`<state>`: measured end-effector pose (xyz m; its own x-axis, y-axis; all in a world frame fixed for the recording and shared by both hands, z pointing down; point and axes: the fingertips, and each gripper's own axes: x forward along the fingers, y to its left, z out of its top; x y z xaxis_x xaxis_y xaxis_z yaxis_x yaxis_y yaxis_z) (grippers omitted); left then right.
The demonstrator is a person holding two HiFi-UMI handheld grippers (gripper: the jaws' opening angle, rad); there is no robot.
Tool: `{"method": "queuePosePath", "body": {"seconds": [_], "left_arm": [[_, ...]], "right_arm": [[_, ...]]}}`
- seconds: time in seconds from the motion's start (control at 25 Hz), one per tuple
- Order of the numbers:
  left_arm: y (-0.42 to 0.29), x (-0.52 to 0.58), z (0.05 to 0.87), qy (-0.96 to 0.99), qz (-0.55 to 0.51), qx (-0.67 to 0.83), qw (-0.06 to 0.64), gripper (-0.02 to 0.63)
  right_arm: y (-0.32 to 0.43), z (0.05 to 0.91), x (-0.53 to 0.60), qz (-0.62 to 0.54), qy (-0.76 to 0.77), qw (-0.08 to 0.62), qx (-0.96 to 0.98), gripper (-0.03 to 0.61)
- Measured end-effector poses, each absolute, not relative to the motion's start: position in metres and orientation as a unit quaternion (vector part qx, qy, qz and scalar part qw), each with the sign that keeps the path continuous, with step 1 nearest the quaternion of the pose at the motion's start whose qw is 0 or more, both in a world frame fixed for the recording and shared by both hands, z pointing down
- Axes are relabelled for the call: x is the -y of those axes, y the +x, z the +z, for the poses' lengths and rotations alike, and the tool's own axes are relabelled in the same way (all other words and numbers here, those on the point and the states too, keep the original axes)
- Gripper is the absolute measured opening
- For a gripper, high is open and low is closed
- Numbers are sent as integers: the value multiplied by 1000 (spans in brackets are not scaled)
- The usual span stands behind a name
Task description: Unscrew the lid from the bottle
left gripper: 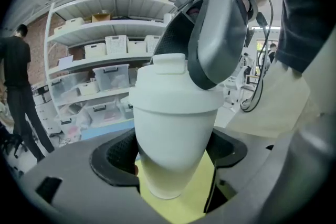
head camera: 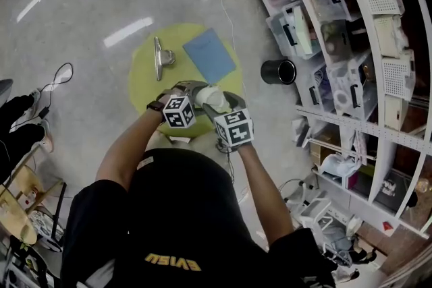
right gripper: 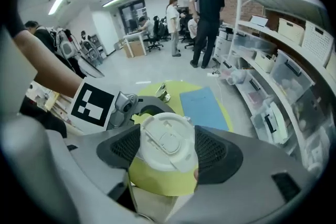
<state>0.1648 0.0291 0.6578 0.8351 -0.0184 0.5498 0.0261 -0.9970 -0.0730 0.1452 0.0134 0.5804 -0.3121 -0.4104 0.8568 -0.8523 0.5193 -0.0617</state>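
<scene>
white bottle (left gripper: pixel 170 134) is held up over the yellow table (head camera: pixel 145 71), not resting on it; its white lid (right gripper: pixel 165 136) is on, w/ a flip tab across the top; we see the left gripper (left gripper: pixel 173 160) clamped on the bottle's body, one ribbed black pad pressed to each side; the right gripper (right gripper: pixel 168 150) comes at it from the top end & grips the lid, pads tight on opposite edges of the rim; in the head view the 2 grippers sit close together at the table's near edge; further back on the table lie a blue sheet (head camera: pixel 209 55) & a metal clip (head camera: pixel 160 59), near each other but apart; on the floor right of the table we see a black bin (head camera: pixel 278 71); shelves (head camera: pixel 351 44) w/ plastic boxes run along the right; people (right gripper: pixel 207 18) stand in the bg of the right gripper view
</scene>
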Motion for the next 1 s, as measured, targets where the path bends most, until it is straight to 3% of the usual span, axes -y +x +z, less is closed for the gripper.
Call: {"method": "queuePosePath", "body": {"seconds": [0.4,0.6,0.72,0.8,0.88,1.0], "left_arm": [[152,-24,658,-958,-286,-13,12,407],[155,-24,657,-957,-289,-12,7,407],[156,-25,658,-958,-287,-16,5,408],[154,-24,660,-957,-291,-21,5,408],[162,-28,660,-956,-291,-16,1,408],[164,-34,658,-958,-287,-4,1,408]], "right_arm": [[118,580,-14,164,289,504,797,322],[121,580,-14,171,286,510,793,325],[124,581,-13,185,298,491,797,331],[124,580,-9,221,330,458,795,370],[138,575,-9,293,395,410,768,408],[158,575,-14,407,491,341,691,408]]}}
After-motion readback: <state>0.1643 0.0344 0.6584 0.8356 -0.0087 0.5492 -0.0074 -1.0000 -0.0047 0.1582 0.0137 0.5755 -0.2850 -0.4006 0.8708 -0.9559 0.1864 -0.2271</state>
